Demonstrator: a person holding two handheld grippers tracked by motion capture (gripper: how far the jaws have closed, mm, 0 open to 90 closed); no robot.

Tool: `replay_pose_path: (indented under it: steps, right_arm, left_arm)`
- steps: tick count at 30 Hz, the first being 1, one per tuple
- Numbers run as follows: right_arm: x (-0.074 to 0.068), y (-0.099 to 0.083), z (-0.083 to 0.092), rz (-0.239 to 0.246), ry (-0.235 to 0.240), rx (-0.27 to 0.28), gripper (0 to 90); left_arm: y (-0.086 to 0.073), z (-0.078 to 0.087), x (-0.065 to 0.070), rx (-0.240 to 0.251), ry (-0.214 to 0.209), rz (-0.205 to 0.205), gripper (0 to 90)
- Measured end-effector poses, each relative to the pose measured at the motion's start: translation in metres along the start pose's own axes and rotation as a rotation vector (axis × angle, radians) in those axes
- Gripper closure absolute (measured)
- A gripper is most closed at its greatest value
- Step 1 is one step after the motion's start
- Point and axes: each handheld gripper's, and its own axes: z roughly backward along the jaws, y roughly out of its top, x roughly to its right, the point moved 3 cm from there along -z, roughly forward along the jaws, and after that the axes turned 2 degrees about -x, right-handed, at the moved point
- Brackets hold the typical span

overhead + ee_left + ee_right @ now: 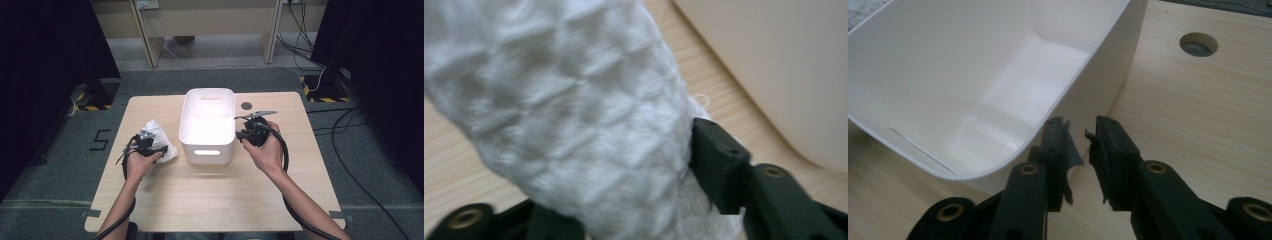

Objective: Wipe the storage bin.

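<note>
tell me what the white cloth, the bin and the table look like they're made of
The white cloth looks like woven cotton, matte, with a raised waffle pattern. The bin seems to be smooth moulded plastic with a slight sheen: rounded corners, thin even walls. The table shows pale wood grain, though whether solid wood or laminate is unclear.

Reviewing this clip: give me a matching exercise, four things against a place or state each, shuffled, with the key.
Things:
1. white cloth
2. white bin
3. left gripper
4. right gripper

Places or states:
A. at the bin's right wall, nothing between its jaws
B. middle of the table, nothing inside it
C. crumpled on the table, left of the bin
D. jaws around the cloth

Pairs: 1-C, 2-B, 3-D, 4-A
</note>
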Motion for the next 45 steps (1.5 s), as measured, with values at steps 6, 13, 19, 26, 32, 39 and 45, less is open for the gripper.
replay_pose_path:
  steps: [6, 13, 19, 26, 32, 39, 45]
  right_arm:
    - [0.001, 0.002, 0.002, 0.000, -0.002, 0.007, 74.1]
    - [0.000, 0.002, 0.003, -0.002, 0.002, 0.009, 73.7]
    - [0.000, 0.003, 0.002, -0.004, 0.005, 0.009, 73.0]
    - [0.001, 0.004, 0.004, -0.008, 0.005, 0.017, 71.2]
    - [0.001, 0.004, 0.004, -0.008, 0.001, 0.023, 70.2]
    - [0.000, 0.004, 0.004, -0.009, 0.006, 0.022, 69.8]
    - [0.000, 0.004, 0.007, -0.012, 0.005, 0.023, 69.3]
  left_arm:
    - [-0.002, 0.014, -0.006, 0.011, 0.028, 0.007, 40.5]
    - [-0.008, 0.022, -0.025, -0.013, 0.066, 0.070, 40.9]
    - [-0.014, 0.009, -0.026, -0.062, 0.007, 0.076, 37.6]
    - [-0.017, 0.027, -0.034, -0.049, 0.036, 0.086, 33.8]
    - [-0.022, 0.036, -0.055, -0.064, 0.084, 0.127, 30.8]
    - [-0.019, 0.051, -0.054, -0.036, 0.093, 0.123, 30.8]
    - [-0.027, 0.061, -0.054, -0.044, 0.095, 0.130, 33.5]
